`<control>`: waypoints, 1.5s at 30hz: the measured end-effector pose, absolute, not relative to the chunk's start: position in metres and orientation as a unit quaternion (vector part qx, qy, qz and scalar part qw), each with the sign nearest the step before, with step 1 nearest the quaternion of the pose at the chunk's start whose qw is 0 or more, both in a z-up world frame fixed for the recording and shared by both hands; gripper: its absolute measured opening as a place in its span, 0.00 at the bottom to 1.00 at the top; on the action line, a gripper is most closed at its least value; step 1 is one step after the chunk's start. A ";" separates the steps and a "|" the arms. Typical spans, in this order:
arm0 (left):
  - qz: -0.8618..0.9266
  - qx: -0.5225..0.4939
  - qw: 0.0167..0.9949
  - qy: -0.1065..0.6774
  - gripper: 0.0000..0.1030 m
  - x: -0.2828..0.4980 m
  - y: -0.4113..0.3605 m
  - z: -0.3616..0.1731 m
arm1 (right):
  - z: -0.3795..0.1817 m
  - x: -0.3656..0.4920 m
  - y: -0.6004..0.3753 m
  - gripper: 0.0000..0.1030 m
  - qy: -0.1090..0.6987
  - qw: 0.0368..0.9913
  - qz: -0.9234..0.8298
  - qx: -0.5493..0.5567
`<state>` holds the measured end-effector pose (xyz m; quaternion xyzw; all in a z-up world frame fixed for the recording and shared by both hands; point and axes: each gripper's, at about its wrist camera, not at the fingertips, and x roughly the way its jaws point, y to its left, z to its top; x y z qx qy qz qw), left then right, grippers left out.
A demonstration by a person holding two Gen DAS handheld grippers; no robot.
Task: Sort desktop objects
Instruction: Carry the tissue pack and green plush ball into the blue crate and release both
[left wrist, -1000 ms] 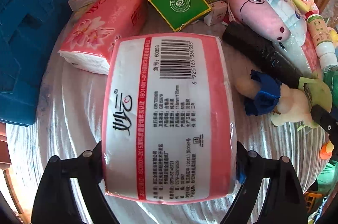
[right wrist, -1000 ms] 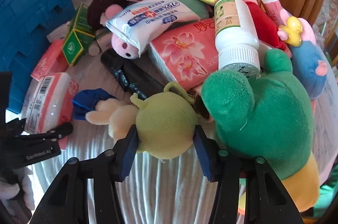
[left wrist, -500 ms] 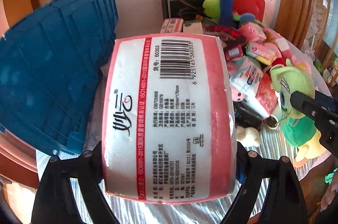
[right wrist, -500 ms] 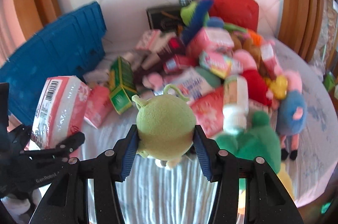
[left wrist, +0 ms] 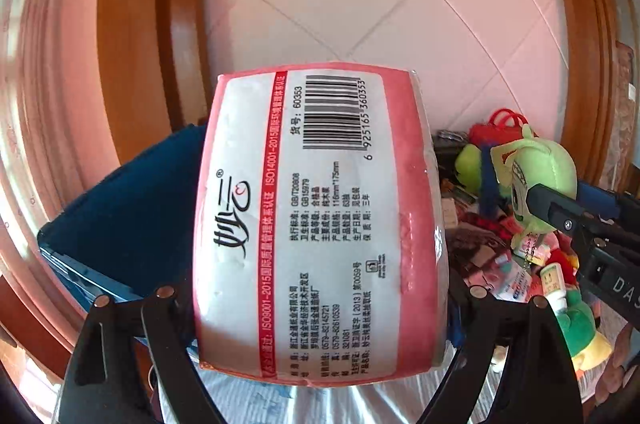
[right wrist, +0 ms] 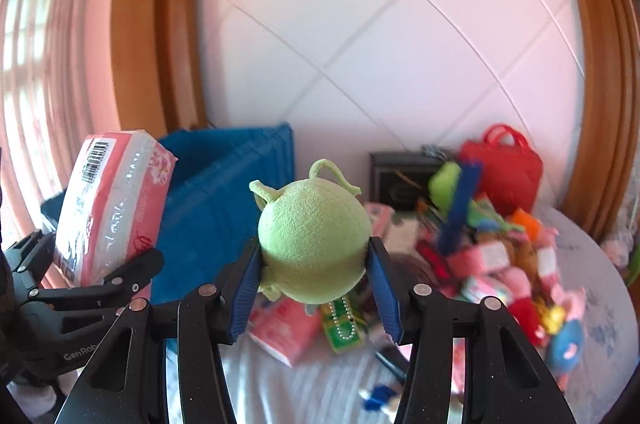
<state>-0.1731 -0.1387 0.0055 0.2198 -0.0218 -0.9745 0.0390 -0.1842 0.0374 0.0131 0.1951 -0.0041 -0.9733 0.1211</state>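
While both loads hang clear of the heap, we judge the step in hand to be the carry toward the blue crate [right wrist: 224, 208], which stands at the left against the tiled wall [right wrist: 400, 36]. It is the largest thing near us, so we should settle first which load belongs in it; it is the only container we can see. The tissue pack [left wrist: 316, 224] is the bigger load: the left gripper [left wrist: 320, 304] clamps it across its width, jaws spread wide around it, and it sits just in front of the crate. We should keep it level and lower it past the crate's rim before letting go, since the soft wrapper could slide between the pads. The green plush toy [right wrist: 314, 248] is smaller: the right gripper [right wrist: 314, 284] pinches its round head with jaws fairly narrow, above the cluttered table [right wrist: 592, 264]. Its bead chain [right wrist: 342, 320] dangles below and could snag on the pile of toys and packets [right wrist: 500, 256], so we should lift well over that.

Much stays hidden. The crate's inside is not visible, so we cannot tell what it holds. The tissue pack blocks most of the left view. The pile is blurred, and the toy's body is hidden behind its head in the right view.
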 end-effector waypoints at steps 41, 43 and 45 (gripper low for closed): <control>-0.952 0.275 0.132 0.004 0.89 -0.269 -0.369 -0.007 | 0.020 -0.267 -0.219 0.96 0.032 0.146 -0.964 0.222; -0.954 0.271 0.127 0.005 0.89 -0.263 -0.370 -0.007 | 0.020 -0.265 -0.219 0.98 0.035 0.143 -0.964 0.222; -0.954 0.272 0.126 0.001 0.89 -0.260 -0.369 -0.006 | 0.019 -0.264 -0.220 0.98 0.037 0.145 -0.963 0.223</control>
